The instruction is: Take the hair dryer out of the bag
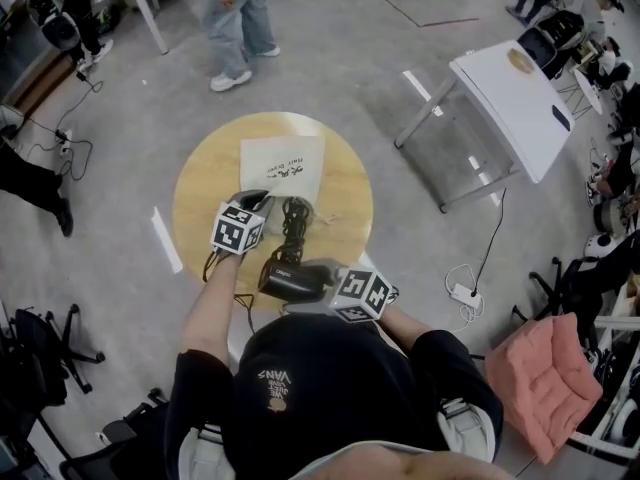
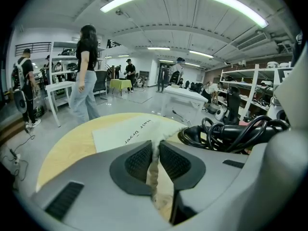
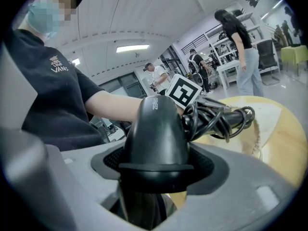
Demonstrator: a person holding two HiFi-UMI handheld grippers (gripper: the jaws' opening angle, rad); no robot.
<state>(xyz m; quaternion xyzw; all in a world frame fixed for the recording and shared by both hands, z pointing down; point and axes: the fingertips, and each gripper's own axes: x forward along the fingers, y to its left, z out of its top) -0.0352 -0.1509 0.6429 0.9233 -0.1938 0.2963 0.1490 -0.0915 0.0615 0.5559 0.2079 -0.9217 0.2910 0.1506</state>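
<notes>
Your right gripper (image 3: 156, 163) is clamped on the dryer (image 3: 156, 129), one pad on each side of its black barrel. Your left gripper (image 2: 155, 160) has its jaws only a little apart. A fold of the bag (image 2: 130, 134) stands between them, lying against one pad, with a slit of table showing beside the other.

Only the left gripper view shows that fold. From the head view, the left gripper (image 1: 260, 201) simply meets the bag's near end and the jaws are hidden under the marker cube. The head view alone gives the layout. The bag (image 1: 283, 166) lies flat towards the table's far edge. The dryer (image 1: 290, 278) is at the near edge, outside the bag, with the right gripper (image 1: 312, 280) coming in from the right.

The barrel's long axis runs along the near edge, in line with the right jaws. Its wide end faces the right gripper's camera and the other end points towards your left arm. The handle, wrapped in its cord (image 1: 296, 223), points away from you, towards the bag. The round table (image 1: 205, 183) carries it all.
</notes>
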